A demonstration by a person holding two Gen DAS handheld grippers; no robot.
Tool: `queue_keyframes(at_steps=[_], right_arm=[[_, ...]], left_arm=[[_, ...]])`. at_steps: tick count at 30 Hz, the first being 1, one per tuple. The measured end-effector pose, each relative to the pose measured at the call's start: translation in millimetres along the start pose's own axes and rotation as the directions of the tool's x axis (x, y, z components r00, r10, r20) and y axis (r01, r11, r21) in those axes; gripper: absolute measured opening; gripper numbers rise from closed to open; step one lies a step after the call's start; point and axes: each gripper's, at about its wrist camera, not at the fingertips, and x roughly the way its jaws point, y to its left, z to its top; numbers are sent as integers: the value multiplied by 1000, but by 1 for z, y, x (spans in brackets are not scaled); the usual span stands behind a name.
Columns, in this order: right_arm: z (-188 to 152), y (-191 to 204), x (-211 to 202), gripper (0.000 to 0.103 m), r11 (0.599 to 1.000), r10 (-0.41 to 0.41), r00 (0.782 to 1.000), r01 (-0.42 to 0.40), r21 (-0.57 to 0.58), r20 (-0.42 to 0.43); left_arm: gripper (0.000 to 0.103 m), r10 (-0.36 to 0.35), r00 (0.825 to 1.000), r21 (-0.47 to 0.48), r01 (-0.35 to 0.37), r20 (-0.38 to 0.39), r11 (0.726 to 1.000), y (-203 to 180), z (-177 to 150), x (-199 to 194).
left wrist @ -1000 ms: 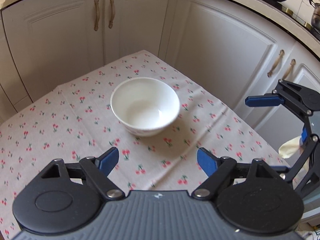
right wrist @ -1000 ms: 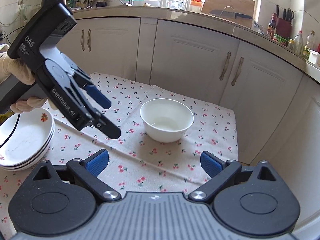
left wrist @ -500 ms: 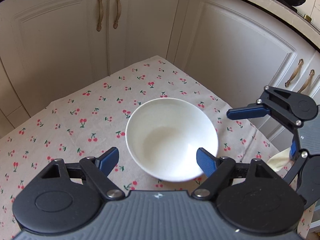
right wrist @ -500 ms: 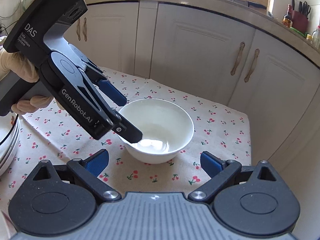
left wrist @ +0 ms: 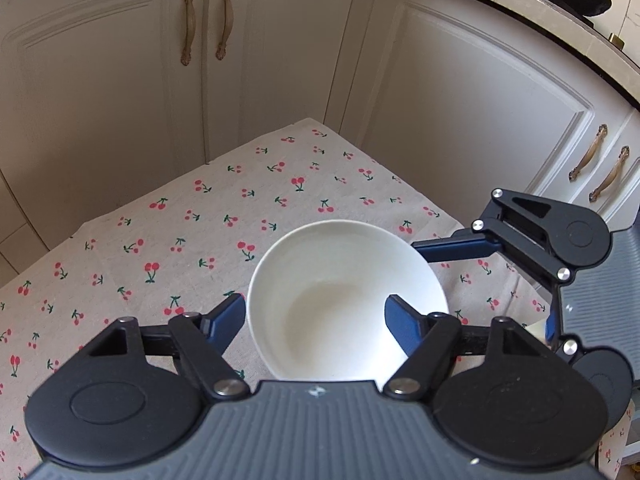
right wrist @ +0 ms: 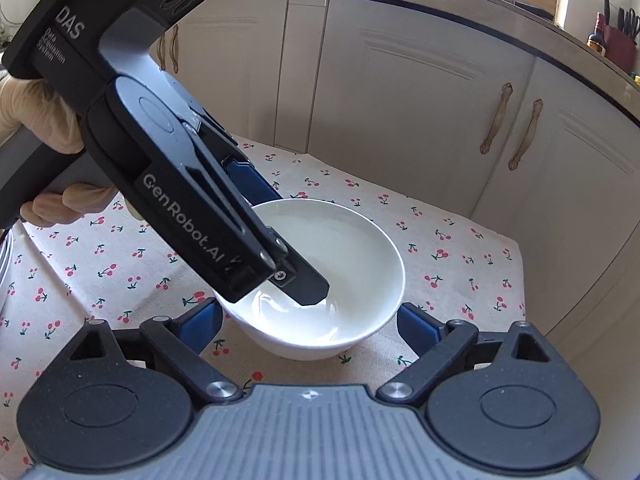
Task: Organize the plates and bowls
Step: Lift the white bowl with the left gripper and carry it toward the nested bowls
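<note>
Bowl [left wrist: 344, 300] sits on the cloth [left wrist: 200, 240], its near wall between our left gripper [left wrist: 316, 320] fingers: one outside the rim, one inside, spread wide and gripping nothing yet. Our right gripper [right wrist: 310, 320] hangs just short of the bowl, fingers equally wide and empty. We judge the work barely begun: the bowl is ungrasped, and closing, lifting and placing it all remain.
</note>
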Motion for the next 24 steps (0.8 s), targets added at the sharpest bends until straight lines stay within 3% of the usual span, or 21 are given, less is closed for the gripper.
queue_keyframes(at_steps=[24], right_arm=[[0, 2, -15, 92, 1000, 2, 1000, -1, 5, -21]], left_arm=[[74, -6, 1000, 38, 6, -14, 999, -15, 3, -11]])
